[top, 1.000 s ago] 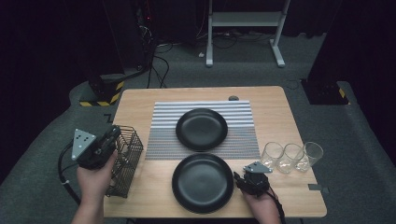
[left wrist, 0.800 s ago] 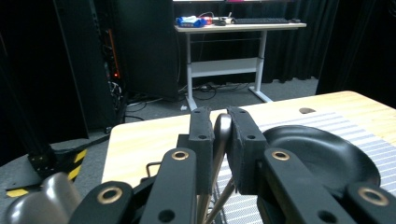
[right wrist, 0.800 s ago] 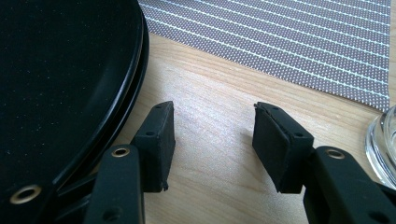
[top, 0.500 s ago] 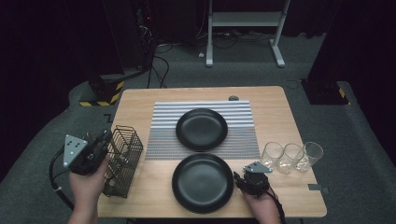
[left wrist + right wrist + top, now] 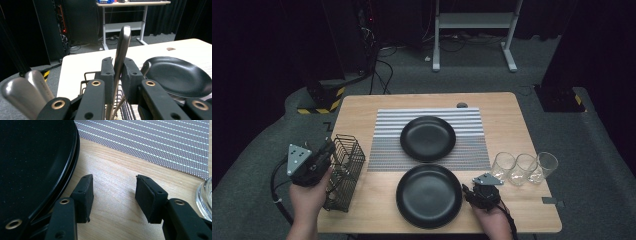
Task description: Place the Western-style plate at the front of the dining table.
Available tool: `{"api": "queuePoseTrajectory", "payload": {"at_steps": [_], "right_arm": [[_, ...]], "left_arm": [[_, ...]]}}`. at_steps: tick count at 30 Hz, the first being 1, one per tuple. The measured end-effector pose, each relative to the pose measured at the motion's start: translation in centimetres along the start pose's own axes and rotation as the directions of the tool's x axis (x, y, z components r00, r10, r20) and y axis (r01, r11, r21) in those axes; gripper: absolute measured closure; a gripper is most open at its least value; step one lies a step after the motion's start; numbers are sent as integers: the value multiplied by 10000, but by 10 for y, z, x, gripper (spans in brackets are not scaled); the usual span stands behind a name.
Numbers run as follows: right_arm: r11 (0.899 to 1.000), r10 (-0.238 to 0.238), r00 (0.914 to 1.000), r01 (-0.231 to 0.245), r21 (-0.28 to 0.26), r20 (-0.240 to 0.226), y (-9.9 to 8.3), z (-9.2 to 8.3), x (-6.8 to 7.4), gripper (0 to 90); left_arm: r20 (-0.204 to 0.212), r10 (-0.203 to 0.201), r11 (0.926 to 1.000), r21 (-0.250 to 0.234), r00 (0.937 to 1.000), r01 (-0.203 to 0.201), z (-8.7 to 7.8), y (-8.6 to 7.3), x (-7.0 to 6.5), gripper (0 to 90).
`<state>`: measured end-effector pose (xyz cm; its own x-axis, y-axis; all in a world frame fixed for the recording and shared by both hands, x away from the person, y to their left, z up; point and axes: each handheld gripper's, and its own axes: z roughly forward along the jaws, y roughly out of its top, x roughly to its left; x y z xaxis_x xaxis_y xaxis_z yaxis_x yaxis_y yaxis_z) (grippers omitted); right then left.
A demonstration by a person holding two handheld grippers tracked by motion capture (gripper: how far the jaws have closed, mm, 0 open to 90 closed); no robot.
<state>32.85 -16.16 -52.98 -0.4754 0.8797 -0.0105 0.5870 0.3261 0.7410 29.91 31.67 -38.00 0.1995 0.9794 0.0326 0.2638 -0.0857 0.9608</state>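
Dark room, black curtains, wooden table (image 5: pixel 362 115) with a striped mat (image 5: pixel 384 145) in the middle.

Thing in hand: a piece of cutlery (image 5: pixel 121 55), metal handle, head end hidden down in the wire basket (image 5: pixel 343 170) so can't tell fork, knife or spoon. It sits at the table's left edge, over the basket. Long axis runs close to upright, handle tip up, lower end down among the basket wires. Two more metal handles (image 5: pixel 27 90) stand in the basket just beside it.

Left gripper (image 5: pixel 117 75) is the one on it: jaws nearly together, pinching the handle partway down its length, handle sticking well above the pads. In the high view that gripper (image 5: pixel 324 155) points across at the basket top.

Key relation: the handle is already between the left jaws and near vertical, so my read is the next move is a straight lift up out of the basket, then across to the right toward the plates. Tilting early could snag the hidden end on the wires.

Far plate (image 5: pixel 427 138) lies on the mat, near plate (image 5: pixel 429 195) on bare wood at the front edge. Three glasses (image 5: pixel 525 167) in a row to the right.

Right gripper (image 5: pixel 113 195) rests on the table just right of the near plate, jaws spread about halfway, nothing between them, bare wood in the gap. Well apart from the cutlery; left hand is far nearer.
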Motion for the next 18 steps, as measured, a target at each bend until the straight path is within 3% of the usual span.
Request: {"api": "queuePoseTrajectory", "payload": {"at_steps": [7,18], "right_arm": [[10000,-4,10000,4,1,-5,0,0,0,484],[10000,-10,10000,10,2,-10,0,0,0,484]], "left_arm": [[51,-113,9992,393,9999,111,5,1,0,795],[49,-118,9982,583,9999,115,8,1,1,796]]}}
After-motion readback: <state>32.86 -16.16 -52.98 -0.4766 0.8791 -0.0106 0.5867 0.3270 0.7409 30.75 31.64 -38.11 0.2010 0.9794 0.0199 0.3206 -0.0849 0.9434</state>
